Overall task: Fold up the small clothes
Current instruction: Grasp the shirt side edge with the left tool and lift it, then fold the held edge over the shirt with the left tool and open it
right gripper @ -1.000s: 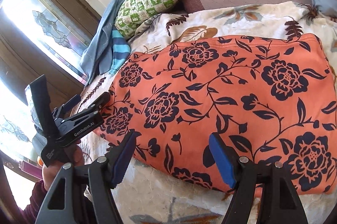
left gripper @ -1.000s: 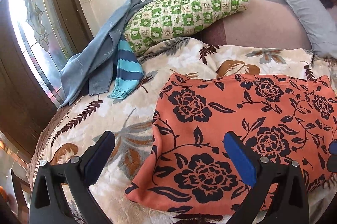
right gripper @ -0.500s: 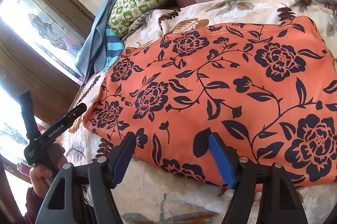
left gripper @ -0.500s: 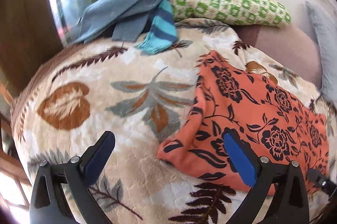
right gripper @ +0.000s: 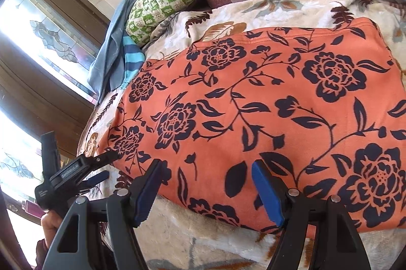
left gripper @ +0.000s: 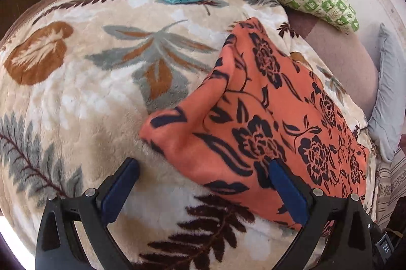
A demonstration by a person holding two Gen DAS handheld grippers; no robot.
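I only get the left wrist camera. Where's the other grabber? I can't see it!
Observer: The right gripper hangs open over the near edge of the orange flowered cloth. Nothing is pinched in it.
Operator: Does my grabber look close to the cloth from over there?
Observer: Yes. From the right wrist view, the left gripper is open, with its upper finger right at the cloth's near left corner. I can't tell if it touches.
Operator: What's behind my grabber?
Observer: A hand grips its handle, and behind that is a bright window with patterned glass.
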